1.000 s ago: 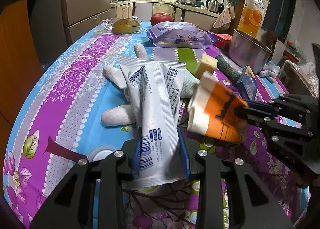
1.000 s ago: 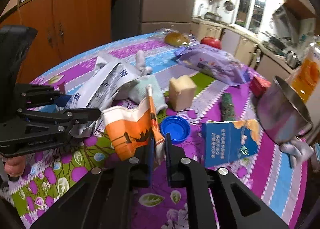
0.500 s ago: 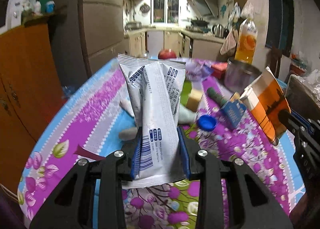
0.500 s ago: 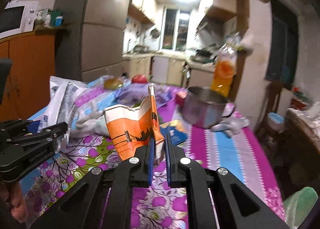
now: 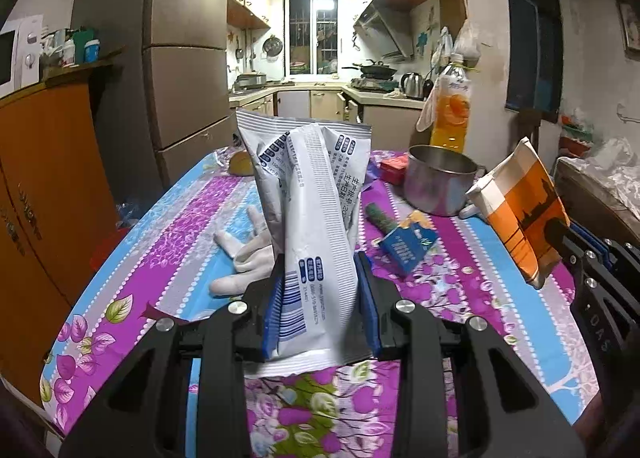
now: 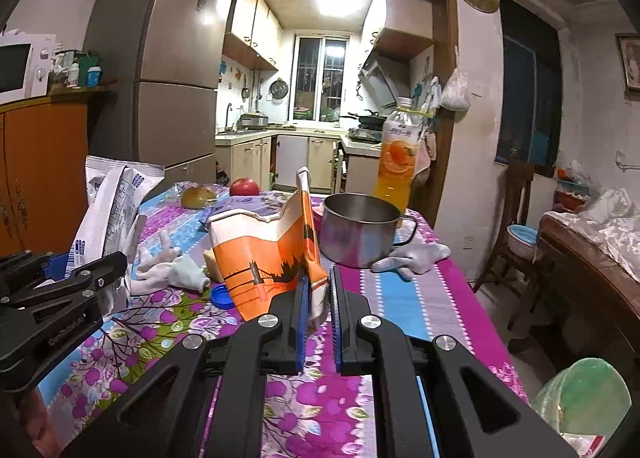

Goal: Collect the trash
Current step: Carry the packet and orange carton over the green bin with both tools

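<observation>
A dim kitchen sat behind, and up front the table wore its purple floral cloth. The left hand-held gripper was clamped on the white wrapper, which stood upright and clear of the cloth. Over on the other side, the right hand-held gripper pinched the edge of the orange carton, torn open at the top and held above the table. Behind the carton stood a steel pot, with a juice bottle just beyond it. A white glove lay on the cloth behind the wrapper, and a small blue box lay nearby to the right.
</observation>
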The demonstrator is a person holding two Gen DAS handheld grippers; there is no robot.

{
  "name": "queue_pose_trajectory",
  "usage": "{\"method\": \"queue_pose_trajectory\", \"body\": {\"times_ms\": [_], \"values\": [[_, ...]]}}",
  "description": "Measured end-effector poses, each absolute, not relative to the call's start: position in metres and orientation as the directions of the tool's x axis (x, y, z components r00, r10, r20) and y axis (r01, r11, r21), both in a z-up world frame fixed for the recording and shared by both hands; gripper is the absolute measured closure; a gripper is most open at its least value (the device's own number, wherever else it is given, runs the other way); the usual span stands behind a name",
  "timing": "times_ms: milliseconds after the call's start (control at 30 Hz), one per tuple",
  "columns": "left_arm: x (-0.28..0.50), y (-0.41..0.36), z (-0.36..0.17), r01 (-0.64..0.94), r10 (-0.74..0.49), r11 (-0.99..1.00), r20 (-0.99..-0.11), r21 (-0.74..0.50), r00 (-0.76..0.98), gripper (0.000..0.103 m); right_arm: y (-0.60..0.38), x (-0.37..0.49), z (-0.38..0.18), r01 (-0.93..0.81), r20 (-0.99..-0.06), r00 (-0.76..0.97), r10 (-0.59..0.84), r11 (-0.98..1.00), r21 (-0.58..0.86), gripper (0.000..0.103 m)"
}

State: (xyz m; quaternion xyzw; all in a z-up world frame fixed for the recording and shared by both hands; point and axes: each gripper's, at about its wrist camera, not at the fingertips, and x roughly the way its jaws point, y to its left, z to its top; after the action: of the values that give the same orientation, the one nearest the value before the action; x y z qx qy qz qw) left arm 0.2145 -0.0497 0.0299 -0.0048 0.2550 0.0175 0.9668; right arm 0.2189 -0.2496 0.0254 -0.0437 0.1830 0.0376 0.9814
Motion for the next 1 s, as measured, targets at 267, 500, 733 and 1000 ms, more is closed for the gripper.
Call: {"method": "queue_pose_trajectory", "body": {"times_ms": [267, 500, 733, 1000], "values": [[0.206, -0.081, 0.036, 0.018, -0.019, 1.0, -0.477, -0.007, 0.879, 0.072, -0.286, 0.198, 0.034, -0.019, -0.35, 0.937, -0.006, 0.997, -0.068, 0.093], [0.197, -0.112, 0.044, 0.077, -0.069, 0.997, -0.454, -0.002, 0.888, 0.072, -0.319, 0.175, 0.043, 0.039, -0.33, 0.942, -0.057, 0.997, -0.062, 0.093], [0.188, -0.146, 0.048, 0.15, -0.132, 0.989, -0.442, 0.005, 0.887, 0.071, -0.356, 0.155, 0.05, 0.096, -0.333, 0.937, -0.108, 0.994, -0.051, 0.093], [0.175, -0.205, 0.052, 0.274, -0.242, 0.962, -0.431, 0.012, 0.869, 0.071, -0.417, 0.123, 0.056, 0.212, -0.334, 0.917, -0.218, 0.976, -0.054, 0.093]]}}
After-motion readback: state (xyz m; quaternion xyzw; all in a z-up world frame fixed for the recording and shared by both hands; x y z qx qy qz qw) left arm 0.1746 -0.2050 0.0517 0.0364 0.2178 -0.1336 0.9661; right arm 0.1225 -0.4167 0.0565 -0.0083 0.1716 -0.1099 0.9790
